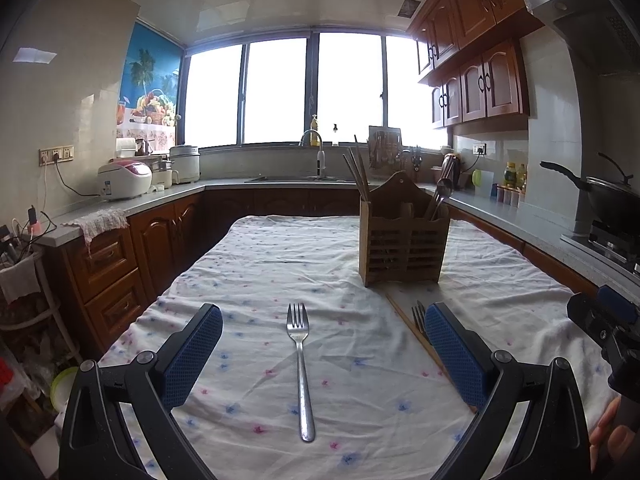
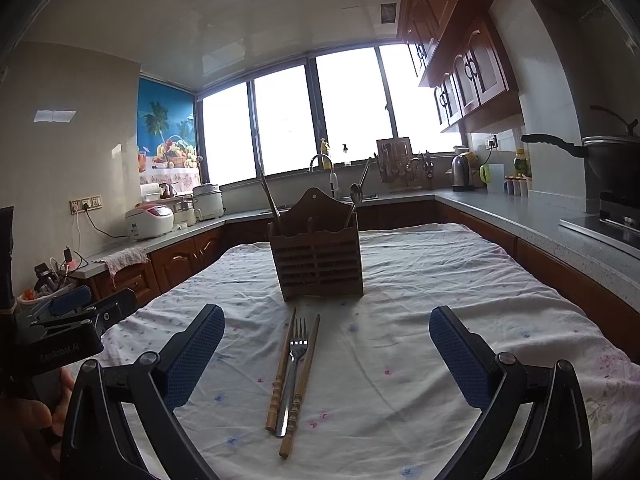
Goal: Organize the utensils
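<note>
Forks on floral cloth [image 1: 280, 256]: one fork [image 1: 299, 364] lies alone btwn spread fingers of left gripper [image 1: 323, 322], untouched. Second fork [image 2: 293, 372] lies btwn two wooden chopsticks [image 2: 301, 386], near side of wooden caddy [image 2: 318, 258], w/ right gripper [image 2: 327, 322] spread wide, holding nothing.

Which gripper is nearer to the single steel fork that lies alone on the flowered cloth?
Left. The left gripper hangs with open jaws on either side of the single steel fork. The right gripper is off to that fork's right, over the wooden chopsticks.
</note>
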The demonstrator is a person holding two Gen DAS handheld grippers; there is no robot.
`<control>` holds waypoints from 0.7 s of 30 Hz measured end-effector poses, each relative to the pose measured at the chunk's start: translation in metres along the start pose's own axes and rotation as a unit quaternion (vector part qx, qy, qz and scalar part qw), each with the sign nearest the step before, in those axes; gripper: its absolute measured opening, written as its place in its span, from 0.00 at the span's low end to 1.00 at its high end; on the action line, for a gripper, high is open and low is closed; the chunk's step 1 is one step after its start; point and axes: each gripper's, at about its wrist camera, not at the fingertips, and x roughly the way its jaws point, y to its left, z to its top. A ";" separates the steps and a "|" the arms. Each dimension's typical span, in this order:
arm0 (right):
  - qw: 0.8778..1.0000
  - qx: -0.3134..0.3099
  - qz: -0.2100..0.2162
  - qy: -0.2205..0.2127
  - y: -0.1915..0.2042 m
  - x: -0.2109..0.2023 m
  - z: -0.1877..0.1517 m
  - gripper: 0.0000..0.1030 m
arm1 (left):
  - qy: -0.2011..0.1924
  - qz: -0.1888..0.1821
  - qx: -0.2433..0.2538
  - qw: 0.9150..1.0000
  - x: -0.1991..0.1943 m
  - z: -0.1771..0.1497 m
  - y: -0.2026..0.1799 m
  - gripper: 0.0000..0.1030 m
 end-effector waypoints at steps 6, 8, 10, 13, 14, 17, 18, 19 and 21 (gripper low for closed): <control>1.000 0.000 0.002 0.001 0.001 0.000 0.000 1.00 | 0.001 -0.004 0.006 1.000 0.000 0.000 -0.002 0.99; 1.000 0.000 0.001 0.001 0.001 0.000 0.000 1.00 | -0.002 -0.001 0.006 1.000 -0.001 0.000 -0.002 0.99; 1.000 0.001 0.002 0.001 0.001 0.000 0.000 1.00 | -0.004 -0.001 0.007 1.000 -0.002 0.000 -0.002 0.99; 1.000 0.003 0.002 0.002 0.001 0.001 0.000 1.00 | -0.005 0.001 0.007 1.000 -0.002 -0.002 -0.003 0.99; 1.000 0.003 0.002 0.002 0.001 0.001 0.000 1.00 | -0.005 0.000 0.007 1.000 -0.002 -0.002 -0.003 0.99; 1.000 0.003 0.002 0.000 0.001 0.001 0.000 1.00 | -0.006 0.002 0.008 1.000 -0.002 -0.002 -0.003 0.99; 1.000 0.003 0.003 0.000 0.001 0.001 0.000 1.00 | -0.006 0.002 0.009 1.000 -0.003 -0.002 -0.003 0.99; 1.000 0.003 0.003 -0.001 0.001 0.001 0.000 1.00 | -0.006 0.002 0.009 1.000 -0.003 -0.002 -0.003 0.99; 1.000 0.004 0.004 -0.001 0.001 0.000 0.000 1.00 | -0.007 0.002 0.009 1.000 -0.003 -0.002 -0.003 0.99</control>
